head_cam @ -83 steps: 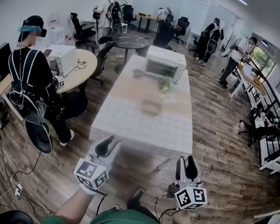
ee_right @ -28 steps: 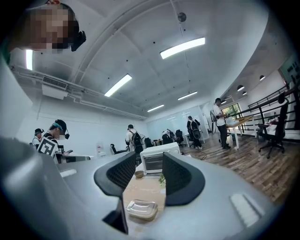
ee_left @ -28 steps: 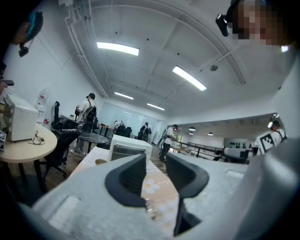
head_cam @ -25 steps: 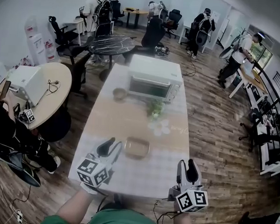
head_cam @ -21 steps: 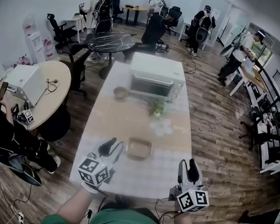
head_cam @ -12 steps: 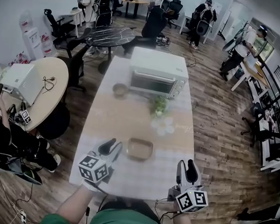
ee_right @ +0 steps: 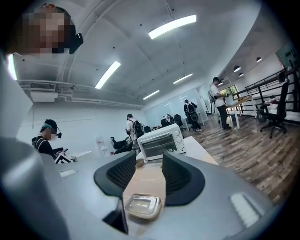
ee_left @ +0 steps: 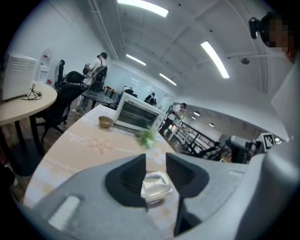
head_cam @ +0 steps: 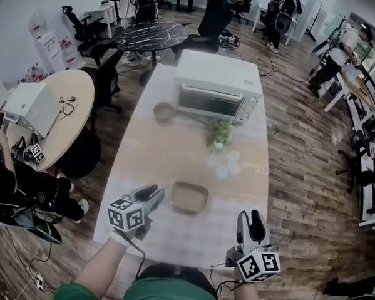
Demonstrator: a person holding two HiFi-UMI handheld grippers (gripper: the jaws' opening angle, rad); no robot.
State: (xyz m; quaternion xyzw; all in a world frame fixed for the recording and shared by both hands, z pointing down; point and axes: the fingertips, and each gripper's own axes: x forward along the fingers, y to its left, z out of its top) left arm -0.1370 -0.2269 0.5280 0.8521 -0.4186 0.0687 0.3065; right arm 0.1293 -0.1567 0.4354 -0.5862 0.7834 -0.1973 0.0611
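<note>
Shallow tray lies just beside the left tool, jaws apart

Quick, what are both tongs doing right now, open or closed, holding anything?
Left tongs: open, holding nothing; the tray lies ahead, untouched.
Right tongs: open, holding nothing.

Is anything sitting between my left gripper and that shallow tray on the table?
Nothing visible does. The left gripper, open and empty, is just left of the tray, with only bare table between them. The plant and bowl stand farther back.
</note>
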